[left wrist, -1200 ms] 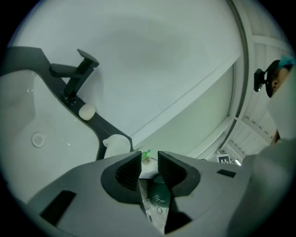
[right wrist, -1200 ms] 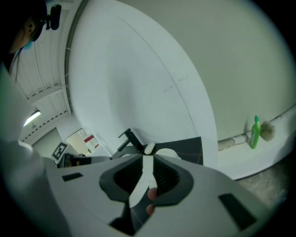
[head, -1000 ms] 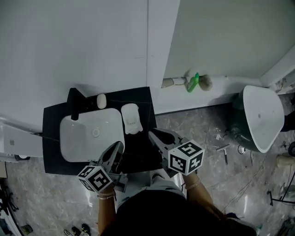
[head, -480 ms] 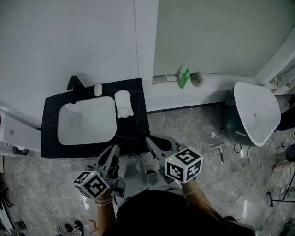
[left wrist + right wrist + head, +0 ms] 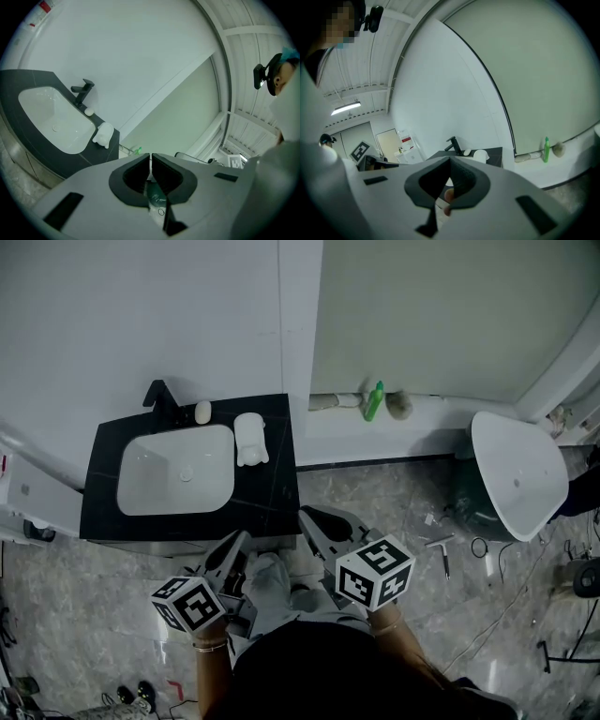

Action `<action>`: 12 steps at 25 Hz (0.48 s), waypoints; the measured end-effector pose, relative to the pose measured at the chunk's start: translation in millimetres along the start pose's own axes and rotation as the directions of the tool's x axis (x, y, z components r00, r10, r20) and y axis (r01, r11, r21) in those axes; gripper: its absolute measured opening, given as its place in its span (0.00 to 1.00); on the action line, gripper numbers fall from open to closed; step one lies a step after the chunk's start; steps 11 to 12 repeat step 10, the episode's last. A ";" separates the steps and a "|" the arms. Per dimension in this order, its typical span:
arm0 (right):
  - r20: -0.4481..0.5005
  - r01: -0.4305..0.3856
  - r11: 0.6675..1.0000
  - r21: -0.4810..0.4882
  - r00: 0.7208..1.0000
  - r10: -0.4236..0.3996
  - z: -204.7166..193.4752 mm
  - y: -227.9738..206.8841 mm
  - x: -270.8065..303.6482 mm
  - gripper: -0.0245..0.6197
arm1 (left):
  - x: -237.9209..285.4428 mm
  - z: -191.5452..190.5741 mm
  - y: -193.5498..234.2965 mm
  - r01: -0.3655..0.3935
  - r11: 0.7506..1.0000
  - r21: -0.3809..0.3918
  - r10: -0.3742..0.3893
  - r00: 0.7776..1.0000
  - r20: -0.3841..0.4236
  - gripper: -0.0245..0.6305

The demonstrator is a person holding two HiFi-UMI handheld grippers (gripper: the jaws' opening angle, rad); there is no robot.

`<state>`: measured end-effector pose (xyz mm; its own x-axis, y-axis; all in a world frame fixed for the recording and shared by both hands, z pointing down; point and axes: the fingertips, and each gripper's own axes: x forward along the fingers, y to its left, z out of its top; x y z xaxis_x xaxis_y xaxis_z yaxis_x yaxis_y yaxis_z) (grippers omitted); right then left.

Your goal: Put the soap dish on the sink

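Hovering on the near side of the sink (image 5: 274,498), both grippers held over the marble-pattern floor (image 5: 375,493), apart from the black counter

- Left gripper (image 5: 241,540): jaws pressed together, tips meeting, nothing pinched between them. Tips lie just near of the counter's near edge.
- Right gripper (image 5: 307,516): jaws likewise closed tip to tip, empty. Sits just right of the counter's near-right corner.
- Soap dish (image 5: 250,439): white, resting on the black counter, right of the white basin (image 5: 176,471), toward the far edge. Neither gripper touches it; well apart from both.
- Black faucet (image 5: 161,396) stands at the far-left of the counter; small white oval object (image 5: 202,412) just right of it, left of the soap dish.
- Green bottle (image 5: 374,400) lies on the ledge along the far wall, right of the sink.
- Loose white washbasin (image 5: 518,474) on the floor at far right, well apart from the rest
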<state>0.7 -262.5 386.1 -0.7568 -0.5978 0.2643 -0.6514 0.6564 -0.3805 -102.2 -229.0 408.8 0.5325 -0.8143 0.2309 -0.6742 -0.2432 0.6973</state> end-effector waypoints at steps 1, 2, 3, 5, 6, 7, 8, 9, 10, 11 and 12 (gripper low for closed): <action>-0.002 0.002 1.000 -0.007 1.000 -0.002 -0.8 1.1 -0.8 0.07 | -1.6 0.2 -1.0 0.001 1.000 0.003 -0.001 1.000 0.003 0.04; -0.006 0.006 1.000 -0.014 1.000 -0.006 -2.0 1.9 -1.2 0.07 | -3.2 0.5 -1.5 0.001 1.000 0.003 -0.001 1.000 0.008 0.04; -0.010 0.010 1.000 -0.019 1.000 -0.010 -3.5 2.4 -1.2 0.07 | -4.6 0.8 -1.4 0.001 1.000 0.001 -0.001 1.000 0.014 0.04; -0.014 0.012 1.000 -0.016 1.000 -0.012 -5.3 3.0 -0.4 0.07 | -6.1 1.3 -0.5 0.002 1.000 -0.003 -0.002 1.000 0.022 0.04; -0.014 0.012 1.000 -0.011 1.000 -0.012 -5.4 3.0 0.2 0.07 | -6.2 1.6 0.0 0.002 1.000 -0.006 -0.002 1.000 0.025 0.04; -0.014 0.012 1.000 -0.007 1.000 -0.012 -5.2 2.6 0.7 0.07 | -6.0 1.9 0.4 0.003 1.000 -0.009 -0.003 1.000 0.026 0.04; -0.013 0.014 1.000 -0.003 1.000 -0.014 -4.6 2.0 1.2 0.07 | -5.7 2.3 0.8 0.003 1.000 -0.011 -0.003 1.000 0.026 0.04; -0.012 0.016 1.000 0.000 1.000 -0.016 -3.8 1.3 1.5 0.07 | -5.3 2.7 1.1 0.003 1.000 -0.013 -0.003 1.000 0.026 0.04; -0.011 0.018 1.000 0.003 1.000 -0.018 -2.9 0.5 1.9 0.07 | -4.8 3.2 1.3 0.003 1.000 -0.015 -0.003 1.000 0.026 0.04; -0.011 0.018 1.000 0.003 1.000 -0.018 -2.9 0.5 1.9 0.07 | -4.8 3.2 1.3 0.003 1.000 -0.015 -0.003 1.000 0.026 0.04; -0.011 0.018 1.000 0.003 1.000 -0.018 -2.9 0.5 1.9 0.07 | -4.8 3.2 1.3 0.003 1.000 -0.015 -0.003 1.000 0.026 0.04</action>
